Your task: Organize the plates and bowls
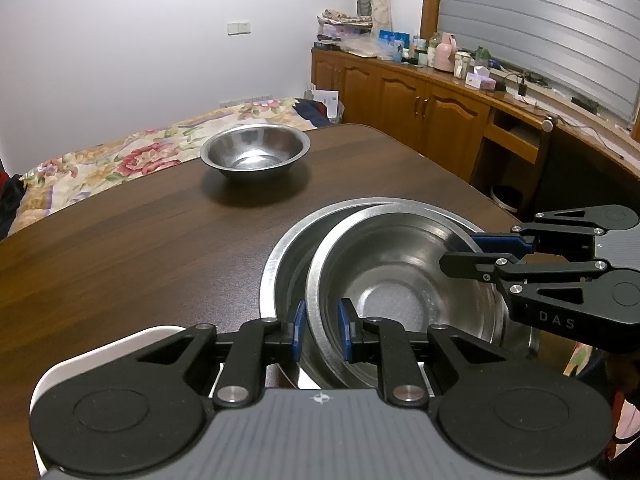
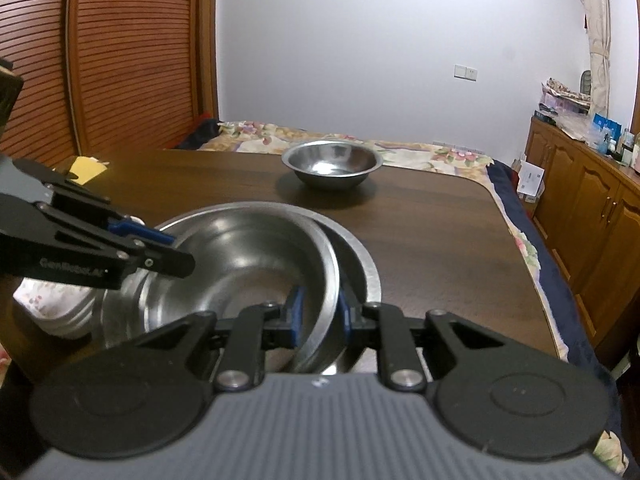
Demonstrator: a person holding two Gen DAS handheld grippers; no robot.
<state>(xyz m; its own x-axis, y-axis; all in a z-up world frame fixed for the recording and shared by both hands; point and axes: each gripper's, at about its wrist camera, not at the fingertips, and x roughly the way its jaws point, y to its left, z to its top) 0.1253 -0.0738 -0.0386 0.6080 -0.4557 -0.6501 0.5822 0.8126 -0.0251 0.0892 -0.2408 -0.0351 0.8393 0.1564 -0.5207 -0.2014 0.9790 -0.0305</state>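
A steel bowl (image 1: 400, 280) (image 2: 240, 256) sits tilted inside a wider steel basin (image 1: 280, 264) (image 2: 362, 268) at the near edge of the dark wooden table (image 1: 140, 232) (image 2: 440, 240). My left gripper (image 1: 322, 332) (image 2: 180, 250) is shut on the tilted bowl's rim on one side. On the opposite side, my right gripper (image 2: 320, 314) (image 1: 460, 250) is shut on that same rim. The blue pads (image 1: 298, 332) (image 2: 296, 312) stand on either side of the rim's edge. A smaller steel bowl (image 1: 256, 152) (image 2: 332, 164) stands alone, upright, farther back on the table.
A stack of white plates (image 2: 60, 308) (image 1: 80, 356) sits beside the basin on the left. A yellow item (image 2: 86, 170) lies at the table's far left corner. A bed with a floral cover (image 1: 120, 156) (image 2: 400, 146) lies beyond the table; wooden cabinets (image 1: 420, 108) (image 2: 580, 200) line the right wall.
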